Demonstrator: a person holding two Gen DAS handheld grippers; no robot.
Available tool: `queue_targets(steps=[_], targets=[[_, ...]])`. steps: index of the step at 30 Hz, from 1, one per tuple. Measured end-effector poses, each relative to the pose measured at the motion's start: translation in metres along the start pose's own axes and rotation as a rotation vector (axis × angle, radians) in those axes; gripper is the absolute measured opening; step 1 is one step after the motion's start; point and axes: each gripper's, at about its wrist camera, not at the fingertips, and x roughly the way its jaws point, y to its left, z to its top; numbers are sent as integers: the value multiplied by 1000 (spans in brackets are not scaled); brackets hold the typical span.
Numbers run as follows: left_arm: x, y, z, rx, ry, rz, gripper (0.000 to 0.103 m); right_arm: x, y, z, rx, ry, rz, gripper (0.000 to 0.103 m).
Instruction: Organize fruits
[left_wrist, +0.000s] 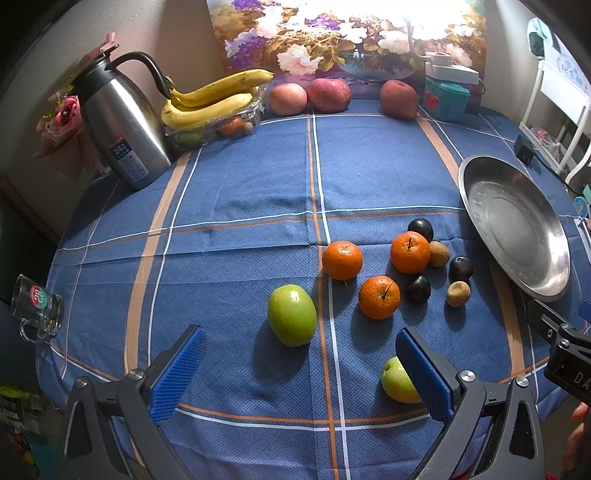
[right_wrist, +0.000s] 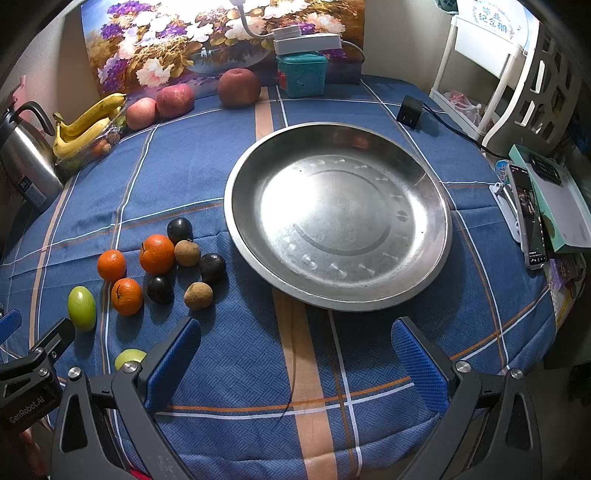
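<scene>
My left gripper (left_wrist: 299, 373) has its two blue fingers spread wide, and nothing is between them. It hangs over the blue checked tablecloth (left_wrist: 240, 206). My right gripper (right_wrist: 295, 369) is spread wide too and holds nothing.

I use the big metal plate (right_wrist: 439, 236) as my landmark. My right gripper hangs just in front of the plate. My left gripper is off to the plate's left side.

A big green fruit (left_wrist: 291, 315) lies just past my left gripper's fingers, well to the left of the plate. A smaller green fruit (left_wrist: 397, 382) peeks out from behind my left gripper's right finger.

Three oranges (left_wrist: 410, 252) sit in a bunch to the left of the plate. Three dark plums (left_wrist: 461, 268) and two small brown fruits (left_wrist: 458, 293) lie between the oranges and the plate. All of them rest on the cloth, and none is on the plate.

Far behind the plate, by a flower picture (right_wrist: 177, 48), stand three red apples (right_wrist: 239, 87) and a teal box (right_wrist: 302, 74). Far to the plate's left are bananas (left_wrist: 210, 99) on a clear tray and a silver jug (left_wrist: 118, 122).
</scene>
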Motion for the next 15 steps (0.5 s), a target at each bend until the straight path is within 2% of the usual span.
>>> queue_targets(steps=[15], targets=[[0, 0, 0, -1, 1, 1, 103, 0, 0, 0, 0, 1, 0, 103]])
